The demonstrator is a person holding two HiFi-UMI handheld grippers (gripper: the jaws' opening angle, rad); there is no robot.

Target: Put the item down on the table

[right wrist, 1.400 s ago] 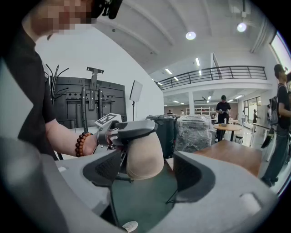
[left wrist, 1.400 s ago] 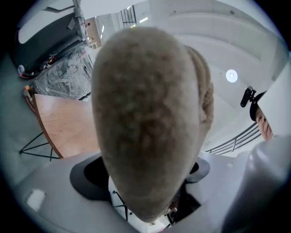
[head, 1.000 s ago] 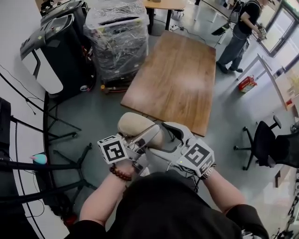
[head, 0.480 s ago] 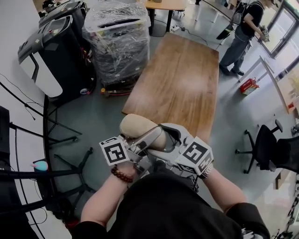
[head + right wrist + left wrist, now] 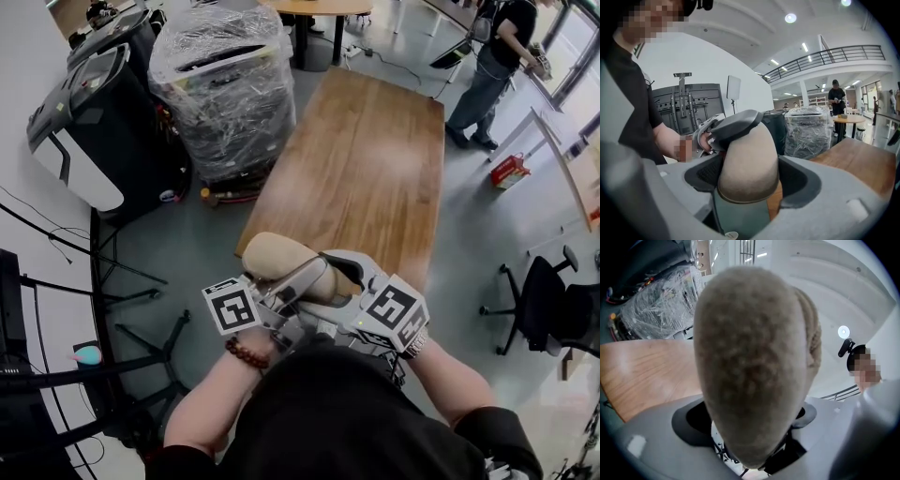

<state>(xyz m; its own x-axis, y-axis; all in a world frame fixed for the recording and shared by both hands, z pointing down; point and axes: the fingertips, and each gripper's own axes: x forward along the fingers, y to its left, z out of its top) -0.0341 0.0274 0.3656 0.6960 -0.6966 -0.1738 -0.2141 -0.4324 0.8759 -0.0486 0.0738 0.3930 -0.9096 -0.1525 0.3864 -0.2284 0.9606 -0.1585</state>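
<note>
A tan, fuzzy shoe-like item (image 5: 279,257) with a pale green underside (image 5: 740,213) is held in the air at the near end of the wooden table (image 5: 366,159). My left gripper (image 5: 298,274) comes in from the left and is shut on it. The item (image 5: 750,362) fills the left gripper view, hiding that gripper's fingertips. My right gripper (image 5: 330,279) comes in from the right and is shut on the same item (image 5: 747,161). In the right gripper view the left gripper's dark jaw lies over the item's top. The two marker cubes sit close together just below it.
A plastic-wrapped pallet (image 5: 225,84) and a black machine (image 5: 84,122) stand left of the table. Stand legs (image 5: 131,272) spread over the floor at the left. An office chair (image 5: 553,309) is at the right. A person (image 5: 492,66) and a red box (image 5: 511,171) are beyond the table.
Both grippers keep their hold on the item. The table's near end has drawn slightly closer, and the item now overlaps its near edge.
</note>
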